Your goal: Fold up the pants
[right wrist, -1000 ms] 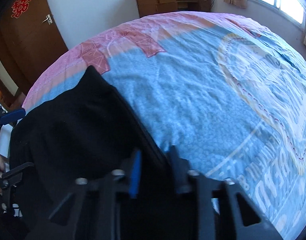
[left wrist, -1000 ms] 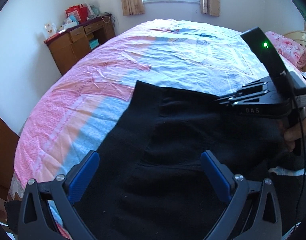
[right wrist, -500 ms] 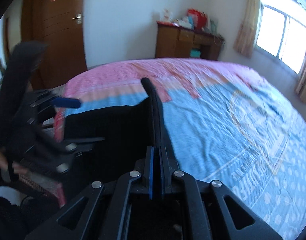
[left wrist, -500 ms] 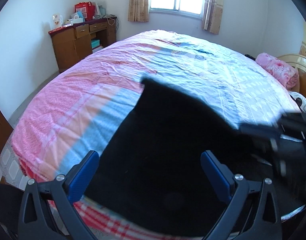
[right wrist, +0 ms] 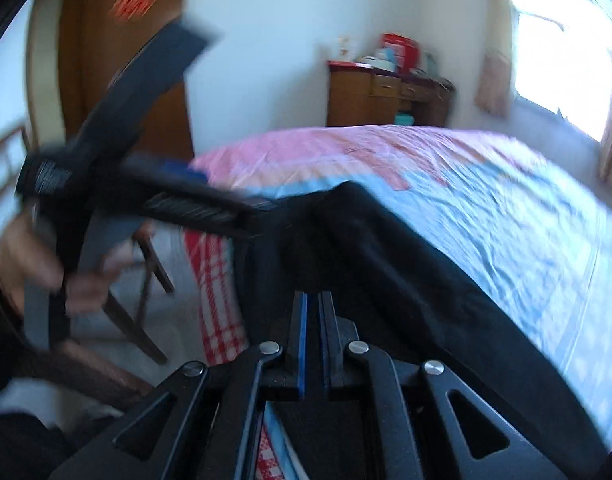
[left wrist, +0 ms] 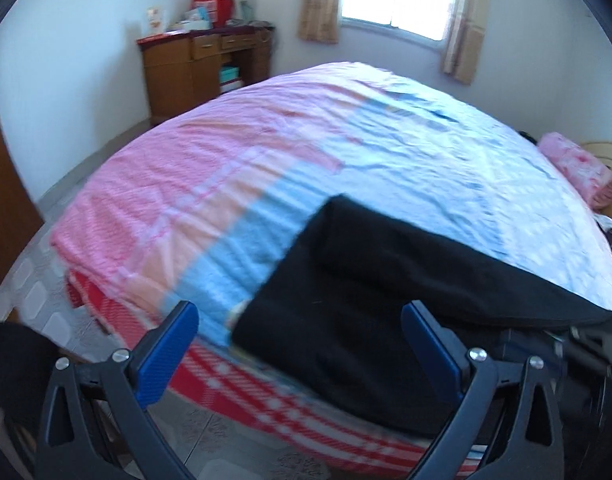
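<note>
the pants [left wrist: 369,296] lie at the near edge of the bed [left wrist: 234,168], black cloth on the blue part of the cover, with one end hanging over the red checked side of the mattress. a ridge of cloth runs from the far corner of the pants toward the right gripper [right wrist: 313,320].

right gripper: jaws closed to a thin slit, blue pads almost meeting. the black cloth rises straight to the jaw tips, so the reading is a pinch on an edge of the pants (the contact itself is dark and hard to make out).

left gripper [left wrist: 302,344]: jaws wide apart, nothing between them. it hovers over the near end of the pants and holds no cloth. in the right wrist view it appears blurred at the left, gripped by a hand [right wrist: 38,264].

step in hand, as judged: carry the pinched edge across to lay one part of the pants over the other.

how to do it well:
- keep the right jaws fully closed through the carry; thin cloth slips from a slack pinch.
- lift the edge only enough to clear the layer below, so the rest does not drag along the cover.
- bring the open left gripper down on the near end as an anchor, since that end overhangs the mattress and may slide off.
- lay the edge down flat along the far side before letting go, then smooth the ridge.
</note>
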Demonstrator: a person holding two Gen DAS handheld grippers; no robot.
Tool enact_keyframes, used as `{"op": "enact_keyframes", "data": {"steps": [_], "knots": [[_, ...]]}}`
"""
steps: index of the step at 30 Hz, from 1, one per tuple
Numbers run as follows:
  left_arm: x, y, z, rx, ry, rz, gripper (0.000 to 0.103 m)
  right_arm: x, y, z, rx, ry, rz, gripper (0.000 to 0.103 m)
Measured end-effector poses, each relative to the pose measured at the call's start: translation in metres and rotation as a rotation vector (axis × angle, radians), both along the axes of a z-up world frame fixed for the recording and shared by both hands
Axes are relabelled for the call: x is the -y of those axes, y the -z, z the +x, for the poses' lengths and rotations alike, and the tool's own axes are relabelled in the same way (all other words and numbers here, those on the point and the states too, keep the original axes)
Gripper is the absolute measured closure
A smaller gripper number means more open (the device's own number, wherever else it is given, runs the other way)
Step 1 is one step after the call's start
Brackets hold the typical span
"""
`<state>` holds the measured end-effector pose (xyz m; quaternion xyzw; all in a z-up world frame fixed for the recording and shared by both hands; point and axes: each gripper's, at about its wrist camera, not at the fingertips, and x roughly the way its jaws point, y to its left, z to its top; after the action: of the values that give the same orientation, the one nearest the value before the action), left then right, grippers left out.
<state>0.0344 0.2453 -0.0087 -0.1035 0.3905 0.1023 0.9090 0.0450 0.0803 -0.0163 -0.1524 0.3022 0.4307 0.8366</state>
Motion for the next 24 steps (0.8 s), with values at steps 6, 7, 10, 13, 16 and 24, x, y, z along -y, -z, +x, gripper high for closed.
{"op": "enact_keyframes", "data": {"steps": [6, 7, 10, 13, 16, 24], "knots": [[0.029, 0.010, 0.026, -0.033, 0.084, -0.025, 0.000, 0.069, 0.000, 0.039, -0.203, 0.239, 0.215, 0.040], [0.028, 0.012, 0.031, -0.039, 0.083, -0.041, 0.001, 0.078, 0.002, 0.040, -0.222, 0.264, 0.252, 0.035], [0.024, 0.017, 0.043, -0.043, 0.070, -0.122, 0.014, 0.094, 0.005, 0.036, -0.239, 0.318, 0.301, 0.035], [0.023, 0.024, 0.049, -0.042, 0.075, -0.202, 0.022, 0.104, 0.011, 0.033, -0.244, 0.372, 0.337, 0.035], [0.028, 0.029, 0.052, -0.048, 0.079, -0.190, 0.028, 0.105, 0.024, 0.036, -0.285, 0.377, 0.341, 0.035], [0.013, 0.028, 0.065, 0.003, 0.045, -0.284, 0.028, 0.105, 0.050, 0.037, -0.333, 0.356, 0.335, 0.035]]}}
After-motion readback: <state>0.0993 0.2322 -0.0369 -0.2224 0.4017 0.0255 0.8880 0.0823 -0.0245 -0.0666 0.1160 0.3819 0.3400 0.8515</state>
